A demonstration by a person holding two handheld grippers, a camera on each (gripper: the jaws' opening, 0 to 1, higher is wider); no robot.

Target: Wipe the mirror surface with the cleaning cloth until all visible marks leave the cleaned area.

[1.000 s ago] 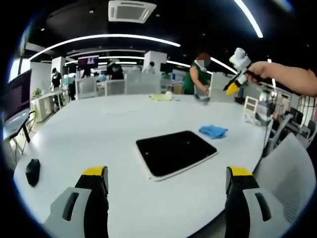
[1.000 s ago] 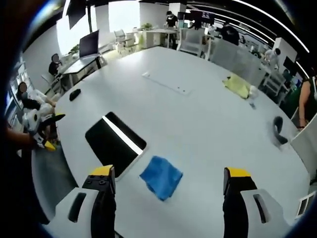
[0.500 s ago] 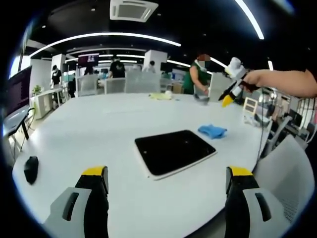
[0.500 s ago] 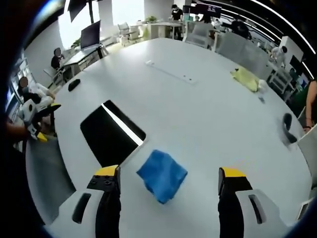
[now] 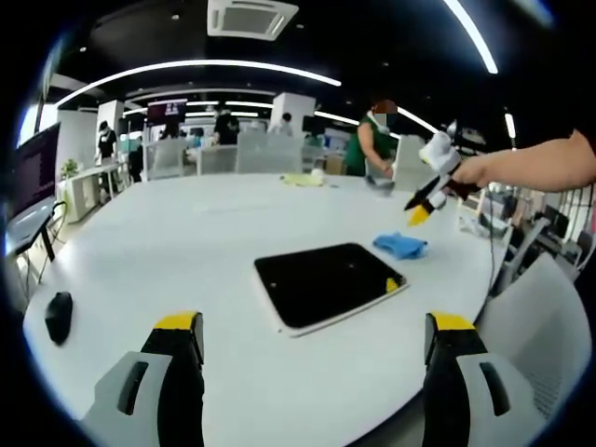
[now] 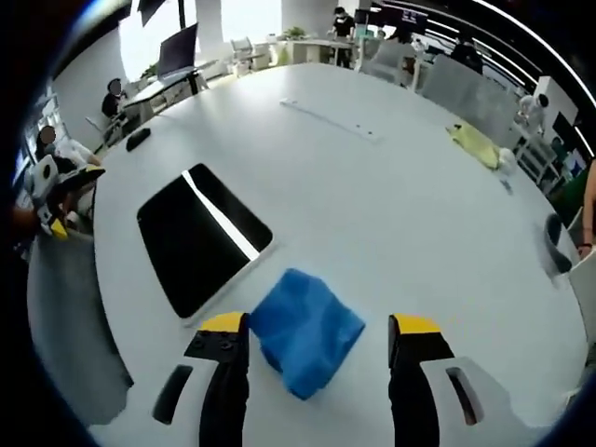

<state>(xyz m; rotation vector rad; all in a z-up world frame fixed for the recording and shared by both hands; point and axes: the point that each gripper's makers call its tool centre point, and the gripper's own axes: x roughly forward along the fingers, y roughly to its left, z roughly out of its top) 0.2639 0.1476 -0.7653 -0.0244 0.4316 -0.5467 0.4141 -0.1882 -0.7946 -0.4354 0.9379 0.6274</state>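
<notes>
The mirror (image 5: pixel 331 284), a dark rectangular sheet with a thin white rim, lies flat on the white table (image 5: pixel 186 242). Just beyond its right corner sits the folded blue cleaning cloth (image 5: pixel 400 245). My right gripper (image 5: pixel 421 209), held by a hand, hangs tilted just above that cloth. In the right gripper view the cloth (image 6: pixel 305 328) lies between my right gripper's (image 6: pixel 317 324) open yellow-tipped jaws, and the mirror (image 6: pixel 200 237) lies to its left. My left gripper (image 5: pixel 315 326) stands open at the near table edge with nothing between its jaws; the left gripper (image 6: pixel 73 200) sits off the table's left edge.
A black mouse (image 5: pixel 59 317) rests near the table's left edge. A yellow cloth (image 5: pixel 303 181) lies at the far side, where a person in green (image 5: pixel 372 140) stands. A grey chair (image 5: pixel 540 317) is at the right. A dark object (image 6: pixel 551 244) sits near the table's far rim.
My right gripper has come down to the blue cloth, which now lies between its jaws, and the jaws stand a little closer together. My left gripper has hardly moved.
</notes>
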